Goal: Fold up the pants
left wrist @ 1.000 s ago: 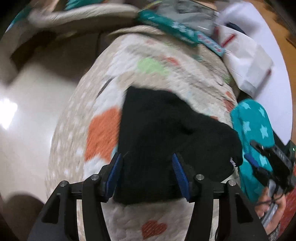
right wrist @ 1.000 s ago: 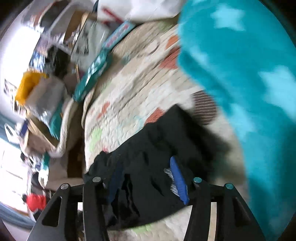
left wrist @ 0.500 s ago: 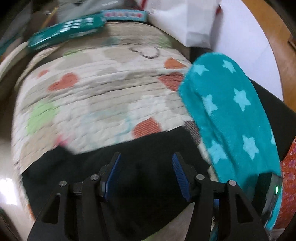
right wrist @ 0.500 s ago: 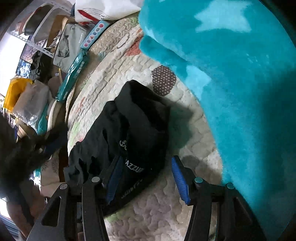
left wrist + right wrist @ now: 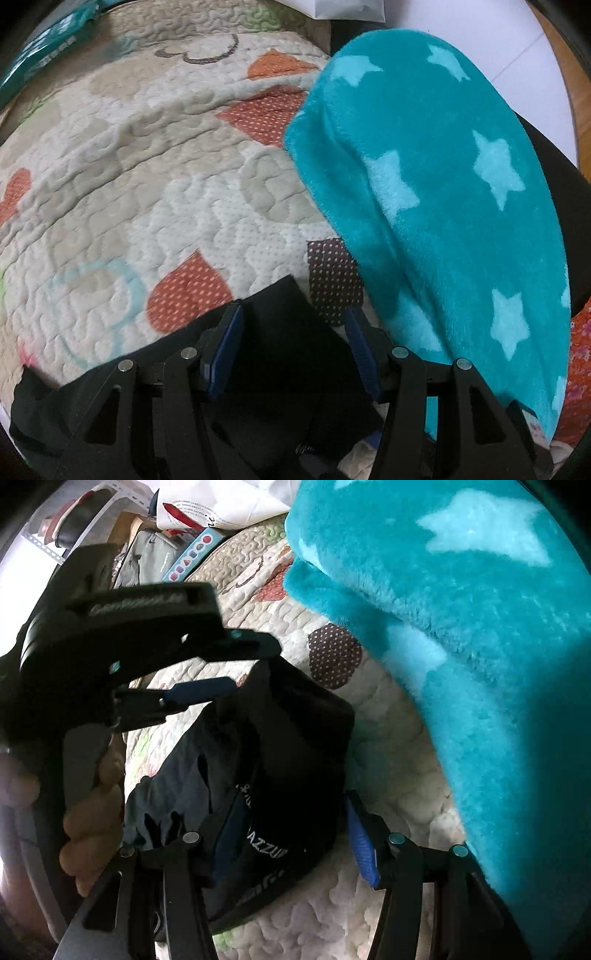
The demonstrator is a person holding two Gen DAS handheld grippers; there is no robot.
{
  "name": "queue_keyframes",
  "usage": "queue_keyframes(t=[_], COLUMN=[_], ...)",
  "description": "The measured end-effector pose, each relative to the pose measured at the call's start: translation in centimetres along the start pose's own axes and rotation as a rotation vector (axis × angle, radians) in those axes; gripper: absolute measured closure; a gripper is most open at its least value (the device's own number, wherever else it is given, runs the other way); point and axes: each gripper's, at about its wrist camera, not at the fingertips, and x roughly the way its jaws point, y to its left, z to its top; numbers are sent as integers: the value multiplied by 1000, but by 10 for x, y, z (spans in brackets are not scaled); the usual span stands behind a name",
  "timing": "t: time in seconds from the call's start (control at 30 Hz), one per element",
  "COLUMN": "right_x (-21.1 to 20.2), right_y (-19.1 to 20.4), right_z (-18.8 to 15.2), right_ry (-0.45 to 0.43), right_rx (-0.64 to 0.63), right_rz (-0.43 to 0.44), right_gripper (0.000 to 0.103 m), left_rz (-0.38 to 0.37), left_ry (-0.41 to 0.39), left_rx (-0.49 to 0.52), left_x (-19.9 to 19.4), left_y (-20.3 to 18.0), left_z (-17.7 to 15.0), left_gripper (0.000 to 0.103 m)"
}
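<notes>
The black pants (image 5: 291, 738) lie bunched and folded over on the quilt (image 5: 391, 760), white lettering showing on a lower fold. My right gripper (image 5: 295, 834) stands open just above their near end; its left pad overlaps the cloth and its right pad is clear of it. My left gripper (image 5: 291, 332) is open too, with a corner of the pants (image 5: 280, 314) lying under the gap between its blue pads. In the right wrist view the left gripper (image 5: 251, 668) reaches in from the left, held by a person's hand (image 5: 92, 812), at the pants' far edge.
A teal blanket with pale stars (image 5: 436, 192) (image 5: 480, 646) is heaped along the right side of the quilt (image 5: 155, 177), close to the pants. Boxes, a grey bag (image 5: 151, 557) and white paper (image 5: 221, 502) crowd the quilt's far end.
The left gripper swung quickly across the quilt toward the teal blanket and now shows in the right wrist view. The pants went from spread out to bunched. The right gripper sank slightly.
</notes>
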Motion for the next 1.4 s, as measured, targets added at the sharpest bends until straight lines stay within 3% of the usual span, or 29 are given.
queue_keyframes(t=[0.37, 0.57, 0.67, 0.7, 0.73, 0.77, 0.9, 1.4], right_x=[13, 16, 16, 16, 16, 14, 8, -15], right_y=[1, 3, 9, 10, 12, 15, 29, 58], right_z=[9, 15, 18, 18, 19, 20, 20, 15], right_ry=[1, 11, 20, 24, 23, 21, 0, -38], right_rx=[7, -14, -51, -55, -64, -77, -148, -234], right_rz=[1, -3, -29, -20, -11, -6, 11, 118], right_gripper=[44, 44, 56, 63, 66, 71, 79, 81], left_rz=[123, 163, 196, 201, 188, 160, 200, 183], left_ry=[25, 91, 93, 84, 74, 64, -9, -154], left_rx=[40, 139, 180, 193, 201, 209, 236, 131], left_x=[31, 48, 48, 45, 42, 37, 18, -61], left_y=[-10, -26, -29, -30, -30, -31, -39, -13], left_z=[15, 22, 23, 22, 20, 18, 10, -15], left_gripper=[46, 45, 65, 71, 87, 90, 92, 93])
